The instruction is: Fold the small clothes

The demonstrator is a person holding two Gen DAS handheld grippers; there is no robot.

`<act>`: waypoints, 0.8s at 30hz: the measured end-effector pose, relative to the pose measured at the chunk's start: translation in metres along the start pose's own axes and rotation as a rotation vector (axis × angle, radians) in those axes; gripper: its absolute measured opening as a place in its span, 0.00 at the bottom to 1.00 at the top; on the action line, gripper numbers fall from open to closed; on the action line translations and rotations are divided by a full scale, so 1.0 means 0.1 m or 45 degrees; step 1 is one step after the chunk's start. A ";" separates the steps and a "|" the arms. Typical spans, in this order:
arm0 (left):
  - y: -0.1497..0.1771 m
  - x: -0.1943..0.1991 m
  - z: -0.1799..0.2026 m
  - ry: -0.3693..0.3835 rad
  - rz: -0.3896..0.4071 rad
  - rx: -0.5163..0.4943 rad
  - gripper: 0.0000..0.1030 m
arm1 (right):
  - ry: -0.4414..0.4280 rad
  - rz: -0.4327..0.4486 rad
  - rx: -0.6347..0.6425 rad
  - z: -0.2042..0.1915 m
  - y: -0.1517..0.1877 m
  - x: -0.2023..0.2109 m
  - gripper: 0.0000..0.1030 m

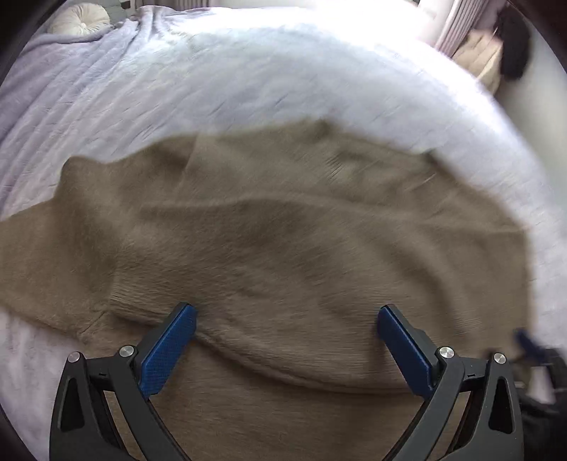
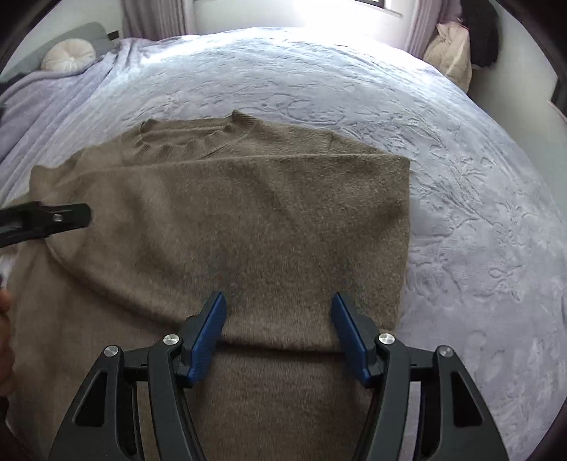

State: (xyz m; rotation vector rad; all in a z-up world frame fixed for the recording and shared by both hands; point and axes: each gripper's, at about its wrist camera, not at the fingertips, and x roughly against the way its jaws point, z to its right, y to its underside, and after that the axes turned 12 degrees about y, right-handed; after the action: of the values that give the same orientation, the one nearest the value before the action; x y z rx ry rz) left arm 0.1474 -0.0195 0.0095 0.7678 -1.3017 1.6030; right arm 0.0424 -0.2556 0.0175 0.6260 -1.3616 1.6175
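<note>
A brown knit sweater (image 2: 230,212) lay folded on the pale quilted bedspread (image 2: 460,177), collar toward twelve o'clock. The right gripper (image 2: 278,333) hung over its six o'clock hem, jaws spread, gripping nothing. The left gripper (image 1: 286,345) (its view blurred) stood wider apart, likewise empty.

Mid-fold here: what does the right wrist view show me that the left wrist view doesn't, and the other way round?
Only the right wrist view: the sweater's ribbed neckline, its straight folded right edge, and the left gripper's black finger coming in from the left.

Only the left wrist view: a blurred bit of the right gripper at the lower right edge.

Both: the brown knit sweater on the lilac bedspread, the round white cushion, and each camera's own jaws standing open over a fold edge.
</note>
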 end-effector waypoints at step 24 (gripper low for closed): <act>0.27 0.01 0.01 -0.049 0.179 -0.124 1.00 | -0.072 -0.021 -0.046 -0.21 -0.40 -0.20 0.77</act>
State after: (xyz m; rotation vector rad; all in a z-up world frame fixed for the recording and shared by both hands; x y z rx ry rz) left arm 0.1227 -0.0212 -0.0002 0.6629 -1.4777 1.6284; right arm 0.0900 -0.2428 0.0148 0.6644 -1.4205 1.5692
